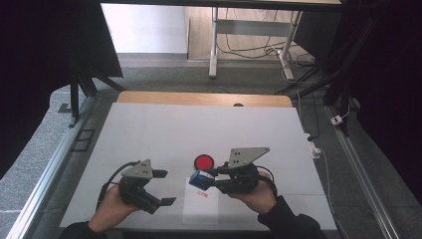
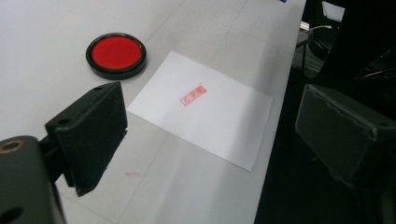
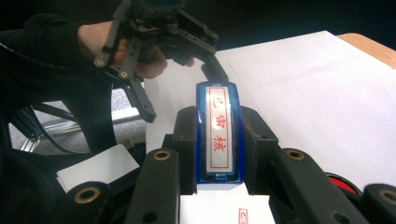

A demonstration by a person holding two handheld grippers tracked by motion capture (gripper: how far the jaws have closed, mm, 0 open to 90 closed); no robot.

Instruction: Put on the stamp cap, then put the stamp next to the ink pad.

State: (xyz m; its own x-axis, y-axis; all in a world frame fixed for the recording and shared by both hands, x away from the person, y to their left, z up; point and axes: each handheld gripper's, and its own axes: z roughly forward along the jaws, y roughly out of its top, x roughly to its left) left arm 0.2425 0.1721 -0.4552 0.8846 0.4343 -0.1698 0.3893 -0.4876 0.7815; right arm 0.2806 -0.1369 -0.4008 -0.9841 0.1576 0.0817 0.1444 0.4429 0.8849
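Table sheet (image 1: pixel 199 129) evenly bright from overhead, surroundings near black. Soft shadows under both hands. Mild glare on the stamp's face (image 3: pixel 218 135). Left gripper view: near jaws blurred, ink pad (image 2: pixel 116 54) sharp. Slight softness throughout.

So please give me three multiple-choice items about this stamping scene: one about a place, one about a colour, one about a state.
1. Where is the red mark?
A. on the paper sheet
B. on the ink pad
C. on the floor

2. What colour is the ink pad inside?
A. blue
B. red
C. green

3. What does the right gripper do?
A. hangs open
B. lies on the table
C. grips the blue stamp

Answers:
1 A, the left gripper view shows a red rectangle printed on the sheet.
2 B, its round middle is red in a black rim.
3 C, both fingers press the stamp's sides.
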